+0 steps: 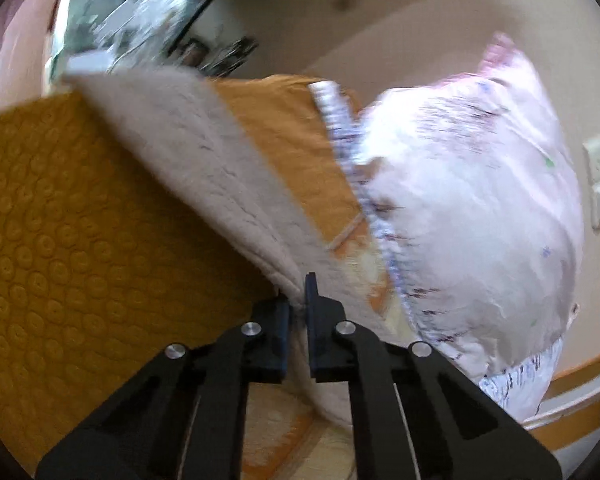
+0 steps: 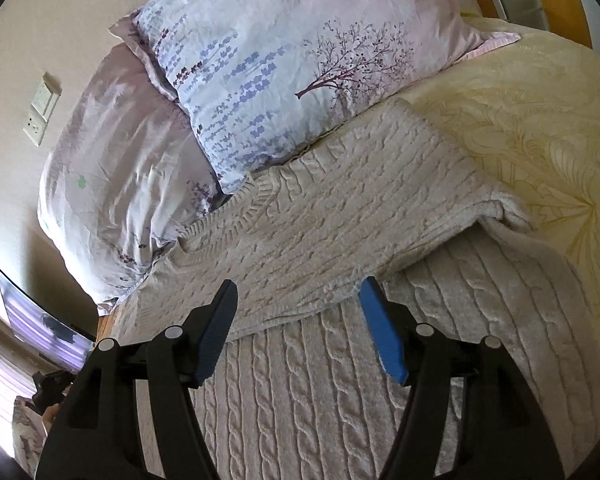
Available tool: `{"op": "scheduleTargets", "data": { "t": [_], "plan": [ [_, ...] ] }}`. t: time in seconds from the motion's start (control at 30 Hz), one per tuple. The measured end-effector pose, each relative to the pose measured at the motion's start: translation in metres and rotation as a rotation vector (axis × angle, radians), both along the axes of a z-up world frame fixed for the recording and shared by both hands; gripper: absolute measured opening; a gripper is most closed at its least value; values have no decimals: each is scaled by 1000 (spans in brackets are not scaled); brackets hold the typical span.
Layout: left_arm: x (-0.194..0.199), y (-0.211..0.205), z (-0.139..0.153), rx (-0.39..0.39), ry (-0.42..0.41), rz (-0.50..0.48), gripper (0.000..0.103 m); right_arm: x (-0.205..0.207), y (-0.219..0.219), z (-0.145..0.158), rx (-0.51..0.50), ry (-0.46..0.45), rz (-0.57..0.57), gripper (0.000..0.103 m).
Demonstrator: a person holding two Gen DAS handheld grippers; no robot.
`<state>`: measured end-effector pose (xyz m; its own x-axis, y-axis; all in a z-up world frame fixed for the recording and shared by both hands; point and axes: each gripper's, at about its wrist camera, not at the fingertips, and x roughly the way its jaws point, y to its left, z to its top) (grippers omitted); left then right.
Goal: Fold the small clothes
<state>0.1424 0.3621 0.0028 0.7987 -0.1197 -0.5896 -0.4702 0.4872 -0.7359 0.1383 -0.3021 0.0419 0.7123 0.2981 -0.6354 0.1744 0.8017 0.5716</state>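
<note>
A cream cable-knit sweater point(image 2: 320, 240) lies on the bed, one sleeve folded across its body. My right gripper point(image 2: 300, 292) is open just above the sweater, its blue-padded fingers point(image 2: 380, 332) on either side of the folded sleeve's lower edge, holding nothing. In the left wrist view my left gripper point(image 1: 298, 300) is shut on an edge of the sweater point(image 1: 188, 148) and holds it lifted, so the cloth stretches away up and to the left. That view is blurred by motion.
Two floral pillows point(image 2: 284, 60) lie at the head of the bed, one also showing in the left wrist view point(image 1: 468, 216). An orange quilted cover point(image 1: 60, 240) and a yellow patterned blanket point(image 2: 540, 128) cover the bed. A wall switch point(image 2: 40, 108) and a TV screen point(image 2: 44, 328) are behind.
</note>
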Motion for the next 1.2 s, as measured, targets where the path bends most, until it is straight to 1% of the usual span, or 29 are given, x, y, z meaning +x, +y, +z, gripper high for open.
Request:
{"op": "scheduleTargets", "data": {
  "t": [0.03, 0.1, 0.2, 0.27, 0.37, 0.47, 0.5, 0.53, 0.6, 0.63, 0.67, 0.7, 0.77, 0.8, 0.83, 0.87, 0.93, 1.0, 1.1, 1.13, 1.2],
  "plan": [
    [1, -9, 11, 24, -27, -17, 6, 0, -1, 1, 2, -3, 2, 66],
    [5, -27, 29, 36, -80, -61, 5, -1, -2, 2, 7, -11, 3, 66],
    [17, -72, 59, 73, -152, -174, 5, -3, -3, 4, 13, -21, 6, 66],
    [28, -113, 76, 102, -195, -280, 5, -4, -4, 6, 16, -29, 8, 66],
    [44, -178, 89, 124, -239, -436, 5, -7, -6, 8, 15, -37, 10, 66],
    [60, -252, 85, 174, -238, -593, 5, -10, -8, 11, 12, -43, 13, 66],
    [62, -270, 81, 188, -227, -626, 5, -11, -9, 11, 9, -44, 13, 66],
    [66, -298, 70, 202, -196, -682, 6, -12, -9, 12, 5, -43, 15, 66],
    [69, -332, 49, 214, -139, -752, 6, -14, -10, 12, -2, -38, 23, 66],
    [70, -351, 35, 224, -92, -802, 10, -13, -10, 14, -8, -33, 34, 66],
    [70, -360, 26, 233, -58, -831, 19, -13, -8, 15, -14, -30, 48, 66],
    [68, -366, 18, 235, -34, -853, 25, -11, -6, 17, -22, -28, 67, 66],
    [59, -363, 14, 213, -44, -874, 39, -6, 3, 28, -57, -36, 140, 66],
    [56, -356, 15, 200, -56, -875, 41, -2, 10, 34, -78, -50, 182, 66],
    [50, -343, 19, 183, -77, -866, 46, 0, 19, 41, -103, -71, 227, 66],
    [45, -331, 25, 177, -98, -850, 47, 3, 28, 46, -126, -86, 264, 66],
    [37, -300, 33, 175, -123, -793, 47, 12, 57, 59, -197, -130, 387, 66],
    [32, -271, 33, 169, -118, -742, 45, 19, 91, 68, -246, -175, 506, 65],
    [31, -239, 28, 170, -79, -671, 41, 32, 155, 73, -306, -239, 707, 54],
    [33, -229, 21, 151, -57, -649, 40, 36, 176, 71, -322, -255, 770, 50],
    [36, -218, 10, 117, -32, -629, 37, 44, 207, 64, -352, -262, 845, 42]
  ]
}}
